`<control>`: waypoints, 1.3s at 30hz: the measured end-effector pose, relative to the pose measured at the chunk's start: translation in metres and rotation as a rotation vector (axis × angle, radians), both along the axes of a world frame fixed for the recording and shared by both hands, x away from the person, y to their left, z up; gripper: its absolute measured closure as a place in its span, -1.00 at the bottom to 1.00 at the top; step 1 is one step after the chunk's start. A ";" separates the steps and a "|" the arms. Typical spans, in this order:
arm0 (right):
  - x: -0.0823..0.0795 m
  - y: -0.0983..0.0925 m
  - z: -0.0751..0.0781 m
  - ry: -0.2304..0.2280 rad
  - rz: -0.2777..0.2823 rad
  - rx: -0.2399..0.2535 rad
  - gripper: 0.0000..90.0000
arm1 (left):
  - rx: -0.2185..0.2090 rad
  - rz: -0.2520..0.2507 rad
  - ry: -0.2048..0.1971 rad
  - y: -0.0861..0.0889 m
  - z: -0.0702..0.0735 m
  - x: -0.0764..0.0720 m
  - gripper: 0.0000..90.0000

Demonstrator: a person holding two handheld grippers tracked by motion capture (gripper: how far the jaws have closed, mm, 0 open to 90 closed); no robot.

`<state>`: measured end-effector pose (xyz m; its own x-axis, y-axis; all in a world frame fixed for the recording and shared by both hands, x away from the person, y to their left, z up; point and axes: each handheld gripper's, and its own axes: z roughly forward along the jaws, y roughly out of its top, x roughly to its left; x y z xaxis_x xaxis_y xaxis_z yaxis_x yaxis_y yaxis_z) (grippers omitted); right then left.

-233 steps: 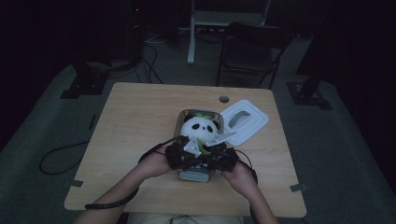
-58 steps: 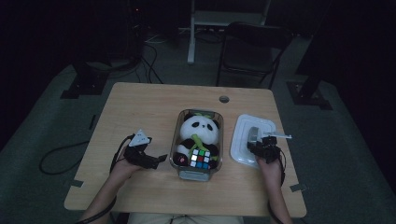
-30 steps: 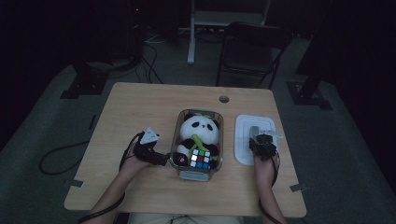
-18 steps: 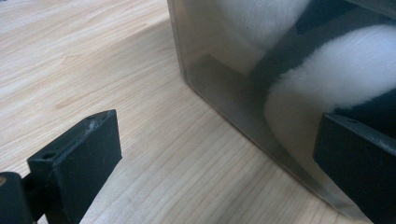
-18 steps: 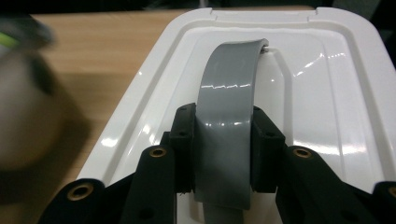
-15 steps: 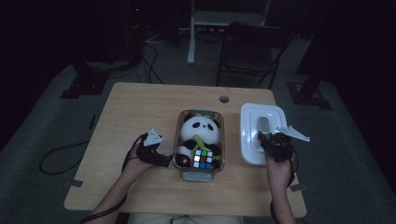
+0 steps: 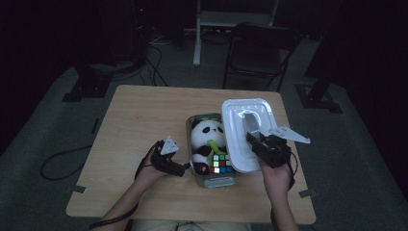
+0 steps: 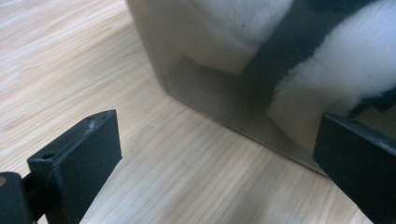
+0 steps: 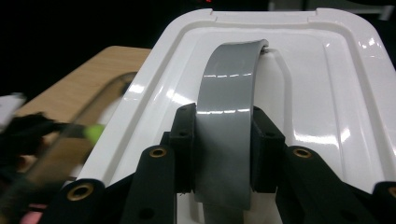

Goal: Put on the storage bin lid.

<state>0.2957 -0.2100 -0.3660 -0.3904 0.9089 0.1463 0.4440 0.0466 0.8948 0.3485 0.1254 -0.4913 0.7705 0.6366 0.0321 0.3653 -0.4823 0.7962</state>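
My right tool [image 9: 223,154] is clamped on the grey handle [image 9: 229,88] of the white lid [image 7: 246,132] and holds it tilted in the air, beside the right side of the box [image 7: 211,179] — so it can go over the panda [image 7: 208,139] and the cube [image 7: 220,163]. My left tool [image 8: 219,154] stands apart, low on the worktop [image 7: 139,115], at the left wall of the box — I think to steady it.

A white plastic lid [image 7: 243,132] with a grey arched handle [image 9: 229,116] sits just right of the clear rectangular box [image 7: 211,175]. Inside the box lie a black-and-white plush panda [image 7: 208,139] with a green sprig and a multicoloured puzzle cube [image 7: 220,163]. Beneath the box is a pale wood-grain table [image 7: 139,115].
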 end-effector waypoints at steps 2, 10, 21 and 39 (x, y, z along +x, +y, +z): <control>0.000 0.011 0.001 0.008 0.038 -0.002 0.51 | 0.003 -0.013 0.002 -0.006 -0.001 0.000 -0.96; 0.005 0.041 -0.006 0.054 0.156 -0.019 0.51 | 0.000 -0.068 0.017 -0.022 -0.001 -0.004 -0.96; 0.017 0.061 -0.020 0.114 0.205 -0.035 0.51 | -0.005 -0.013 0.042 0.002 -0.005 -0.006 -0.96; 0.026 0.068 -0.025 0.160 0.226 -0.040 0.51 | 0.003 -0.006 0.051 0.011 -0.007 -0.014 -0.96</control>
<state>0.3216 -0.1425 -0.3912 -0.5588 0.8076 0.1881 0.5539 0.1947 0.8095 0.3340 0.1363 -0.4986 0.7750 0.6319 -0.0049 0.4021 -0.4872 0.7752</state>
